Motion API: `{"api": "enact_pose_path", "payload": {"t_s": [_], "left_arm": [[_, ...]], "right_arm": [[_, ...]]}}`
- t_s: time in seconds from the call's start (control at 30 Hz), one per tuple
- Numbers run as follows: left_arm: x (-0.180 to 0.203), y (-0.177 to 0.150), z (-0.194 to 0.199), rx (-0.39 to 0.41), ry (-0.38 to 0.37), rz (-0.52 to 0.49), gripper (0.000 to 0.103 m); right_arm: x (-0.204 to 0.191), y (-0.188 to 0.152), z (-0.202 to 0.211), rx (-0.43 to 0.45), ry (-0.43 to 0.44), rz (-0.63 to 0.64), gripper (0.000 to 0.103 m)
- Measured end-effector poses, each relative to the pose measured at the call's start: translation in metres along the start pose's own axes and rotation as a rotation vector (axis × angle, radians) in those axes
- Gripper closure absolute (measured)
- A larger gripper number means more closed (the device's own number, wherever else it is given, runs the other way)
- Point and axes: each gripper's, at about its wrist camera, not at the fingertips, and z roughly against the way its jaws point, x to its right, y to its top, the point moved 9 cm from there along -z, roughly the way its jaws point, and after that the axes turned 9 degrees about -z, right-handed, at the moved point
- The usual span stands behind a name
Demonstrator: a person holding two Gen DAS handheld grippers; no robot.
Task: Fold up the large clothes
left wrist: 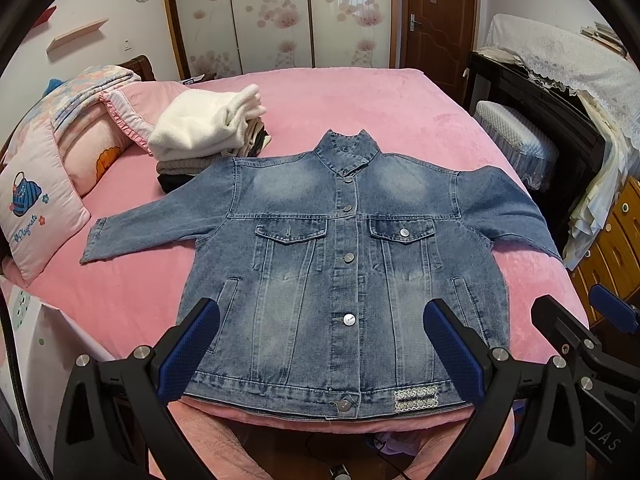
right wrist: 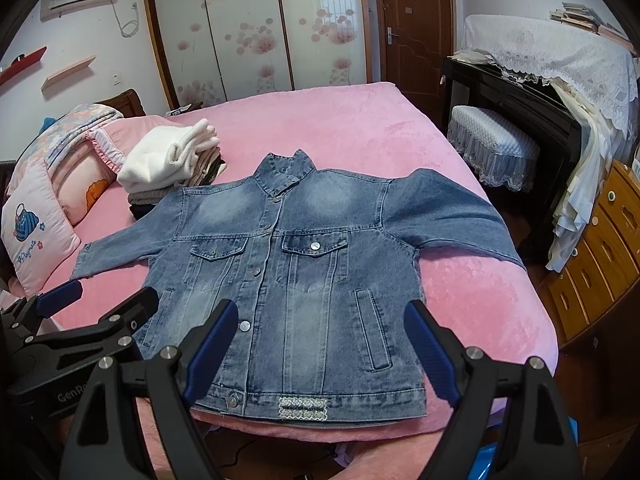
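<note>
Left gripper (left wrist: pixel 320 344), jaws spread wide and holding nothing, poised above the near hem of the denim jacket (left wrist: pixel 344 264); its blue pads (left wrist: pixel 188 348) frame the lower button placket. Right gripper (right wrist: pixel 320 348), likewise spread apart and empty, hovers over the hem on the jacket's other half, just beside the left gripper, whose body enters the right wrist view at lower left. The jacket lies front-up and buttoned on the pink bed cover (left wrist: pixel 400 112), collar away from the viewer, hem at the near edge of the bed, both sleeves spread outward; the right-hand sleeve (right wrist: pixel 452 216) reaches toward the bed's side edge. A stack of folded clothes (left wrist: pixel 208 124) sits near the left-hand sleeve (left wrist: pixel 152 220), beside the pillows (left wrist: pixel 44 200). Judged stage: the garment is laid out flat and no fold is yet made, so the folding proper is about to begin. The next move likely calls for each gripper to descend and close on an edge of cloth, perhaps a sleeve or hem corner, pinching a single thick denim layer firmly enough that it does not slip while carried across the body.
</note>
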Motion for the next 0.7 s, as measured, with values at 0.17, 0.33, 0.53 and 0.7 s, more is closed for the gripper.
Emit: {"api": "enact_pose_path", "payload": {"t_s": [0.17, 0.33, 0.53, 0.7], "left_arm": [[0.0, -0.002, -0.005, -0.012, -0.019, 0.008, 0.002], [0.001, -0.005, -0.01, -0.025, -0.03, 0.016, 0.002], [0.001, -0.005, -0.01, -0.026, -0.026, 0.013, 0.002], [0.001, -0.006, -0.011, -0.031, -0.03, 0.014, 0.002]], "right_arm": [[-0.004, -0.006, -0.002, -0.007, 0.004, -0.006, 0.017], [-0.002, -0.005, -0.003, -0.011, 0.005, -0.006, 0.017], [-0.002, -0.006, -0.003, -0.014, 0.005, -0.009, 0.017], [-0.003, -0.009, -0.004, -0.018, 0.006, -0.012, 0.017]]}}
